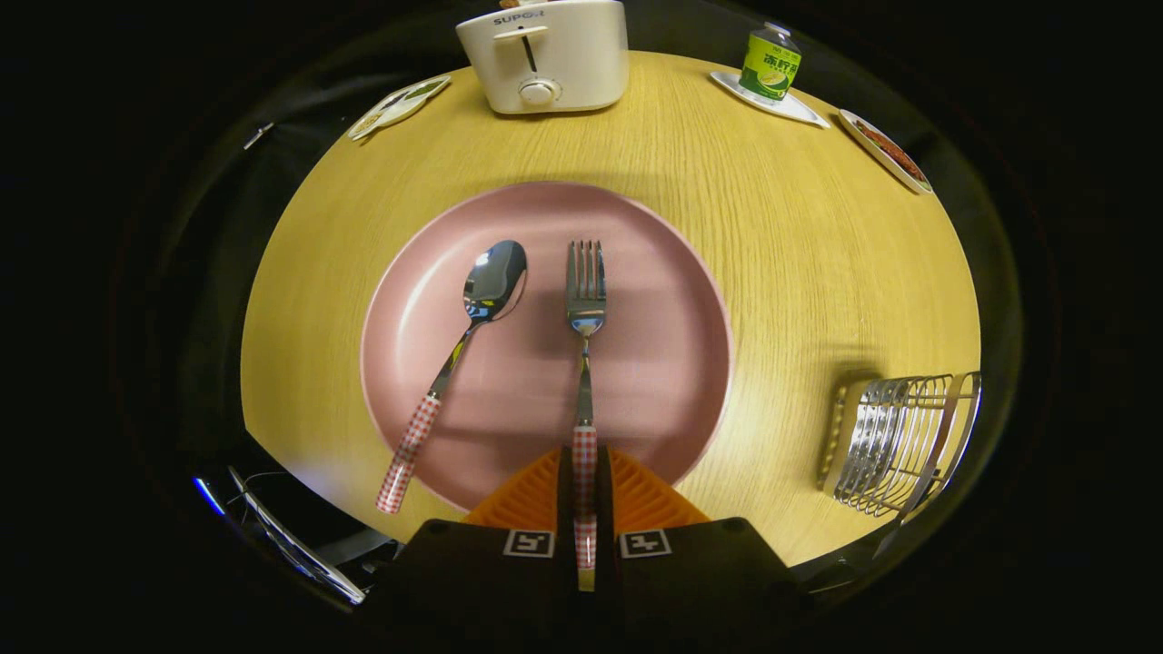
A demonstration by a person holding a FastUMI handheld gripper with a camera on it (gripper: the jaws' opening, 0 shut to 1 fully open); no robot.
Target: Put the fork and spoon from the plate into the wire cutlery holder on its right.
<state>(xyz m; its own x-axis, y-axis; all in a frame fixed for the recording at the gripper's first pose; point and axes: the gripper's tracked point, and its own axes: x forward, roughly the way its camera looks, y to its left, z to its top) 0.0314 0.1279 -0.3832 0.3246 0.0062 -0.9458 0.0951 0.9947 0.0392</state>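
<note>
A pink plate (663,272) lies on the round wooden table just ahead of my fingers. On it rest a spoon (463,341) to the left and a fork (585,309) to the right, both with red-checked handles. My gripper (584,468) is shut on the fork's handle, its orange fingers (527,495) pressing it from both sides at the plate's near rim. The fork still lies flat with its tines pointing away. The wire cutlery holder (899,440) stands on the table to the right of the plate.
A white toaster (545,54) stands at the table's far edge. A green can (770,62) sits on a small white tray at the far right, with a dish (886,150) of food beside it. Another small dish (400,104) lies far left.
</note>
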